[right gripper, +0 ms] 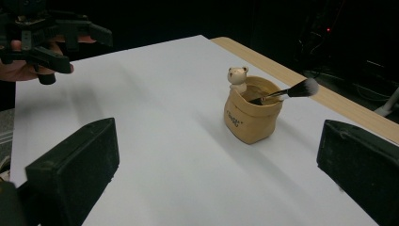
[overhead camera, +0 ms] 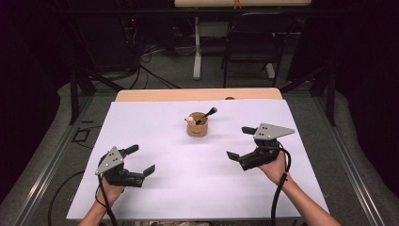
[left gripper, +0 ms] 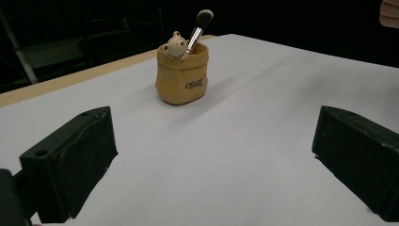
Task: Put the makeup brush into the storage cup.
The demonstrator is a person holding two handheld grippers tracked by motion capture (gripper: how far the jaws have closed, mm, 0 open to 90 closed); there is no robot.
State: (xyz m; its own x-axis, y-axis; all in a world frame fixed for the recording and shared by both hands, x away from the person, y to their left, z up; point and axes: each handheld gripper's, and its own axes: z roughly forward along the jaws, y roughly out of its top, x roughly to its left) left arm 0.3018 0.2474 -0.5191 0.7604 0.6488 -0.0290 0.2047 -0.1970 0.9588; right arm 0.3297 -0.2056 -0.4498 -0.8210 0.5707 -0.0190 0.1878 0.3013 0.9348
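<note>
In the high view, a tan holder is seen near the middle of the white surface, somewhat toward its far edge. A makeup brush stands in it, leaning toward the far right corner, and a small bear figure sits at its rim. The left gripper is held near the near left corner and the right gripper toward the right edge; both are spread wide and nothing is held. An approach is judged to be in hand, with the brush as the likely target; the next move would call for a jaw pair to be brought around the handle above the rim.

In the left gripper view, the holder is framed between the parted jaws but well apart from them, with the brush upright inside.

In the right gripper view, the holder lies ahead, the brush is tilted outward over its rim, and the left gripper is seen farther off.
</note>
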